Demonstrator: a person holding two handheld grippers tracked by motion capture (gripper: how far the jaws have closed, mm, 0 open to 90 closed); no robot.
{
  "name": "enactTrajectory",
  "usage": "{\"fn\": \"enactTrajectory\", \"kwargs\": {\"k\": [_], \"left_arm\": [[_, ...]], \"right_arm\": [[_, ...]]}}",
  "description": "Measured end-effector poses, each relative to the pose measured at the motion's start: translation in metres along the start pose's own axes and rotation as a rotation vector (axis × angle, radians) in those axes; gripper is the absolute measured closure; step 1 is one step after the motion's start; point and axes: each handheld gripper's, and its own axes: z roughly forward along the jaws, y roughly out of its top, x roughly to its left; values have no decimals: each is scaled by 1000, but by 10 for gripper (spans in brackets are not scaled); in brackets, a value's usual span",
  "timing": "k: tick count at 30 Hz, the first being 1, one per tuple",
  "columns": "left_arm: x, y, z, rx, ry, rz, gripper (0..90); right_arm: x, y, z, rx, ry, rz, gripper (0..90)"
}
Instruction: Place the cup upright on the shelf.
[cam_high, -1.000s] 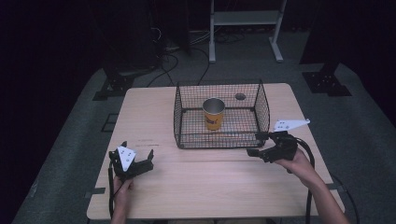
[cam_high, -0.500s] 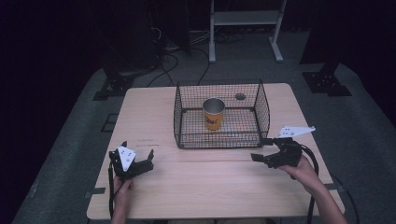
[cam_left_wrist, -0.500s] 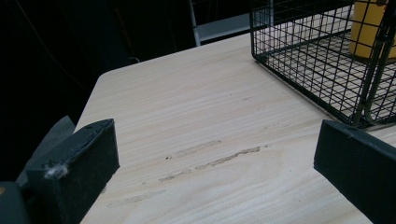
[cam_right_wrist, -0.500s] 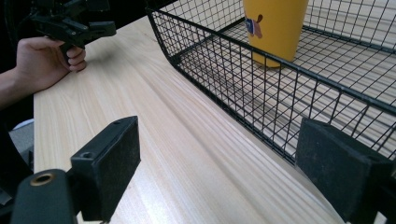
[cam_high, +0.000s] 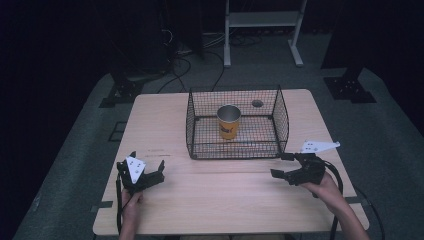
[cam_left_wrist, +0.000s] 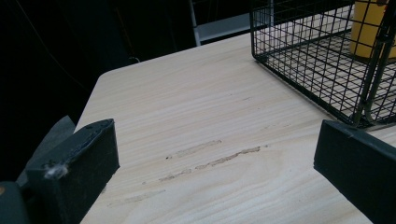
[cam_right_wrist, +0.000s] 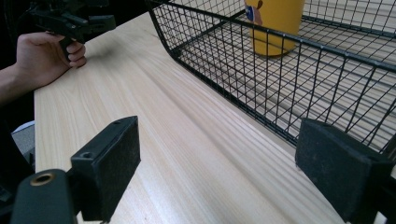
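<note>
A black wire basket (cam_high: 200, 135) stands at the middle of the wooden table (cam_high: 225, 195). Upright inside it is a yellow cup (cam_high: 229, 122) with a metal rim. My left gripper (cam_high: 146, 161) rests open near the front left of the table, nothing between its jaws, and faces the basket's corner (cam_left_wrist: 303, 60) and the cup (cam_left_wrist: 373, 23). My right gripper (cam_high: 278, 165) is open just off the basket's front right corner, holding nothing. Its view looks along the basket's front wall (cam_right_wrist: 280, 70) to the cup (cam_right_wrist: 275, 23).
A small dark round spot (cam_high: 257, 103) lies on the table at the basket's far side. The person's left hand (cam_right_wrist: 46, 56) holds the other gripper (cam_right_wrist: 70, 18) across the table. A white metal stand (cam_high: 262, 20) is on the floor behind, amid cables.
My right gripper has drawn back from the basket's front right corner, a little right and toward the near edge. The left gripper, basket and cup have stayed put.
</note>
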Motion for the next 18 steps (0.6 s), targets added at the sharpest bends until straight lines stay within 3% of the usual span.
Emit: {"fn": "enactTrajectory", "kwargs": {"k": [15,18], "left_arm": [[0,0,0,1,4,-1,0],[0,0,1,2,6,-1,0]], "right_arm": [[10,-21,-1,-19,-41,-3,133],[17,-31,-3,-72,-56,12,133]]}}
